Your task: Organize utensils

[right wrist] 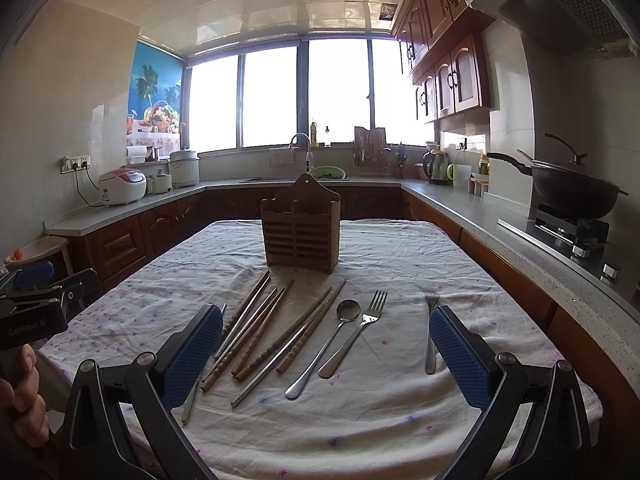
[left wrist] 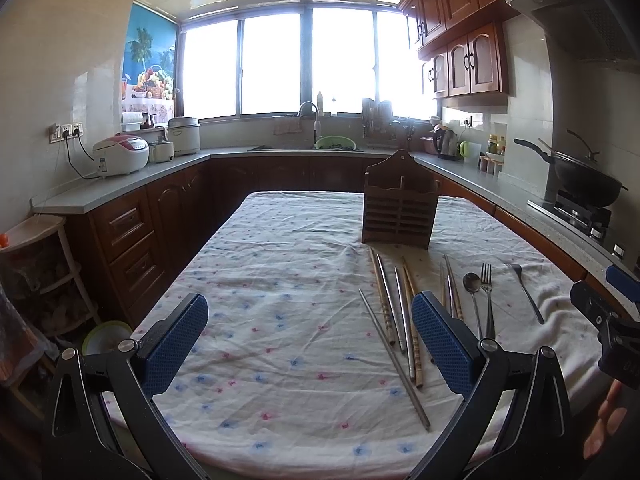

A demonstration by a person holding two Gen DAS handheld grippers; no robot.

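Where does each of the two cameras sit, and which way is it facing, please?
Left wrist: on the left gripper, low over the tablecloth, facing the window; the chopsticks lie right of centre; the right gripper shows at the edge.
Right wrist: on the right gripper, facing the wooden holder head-on; the left gripper and hand show.
Shared: holder, chopsticks, spoon, forks.
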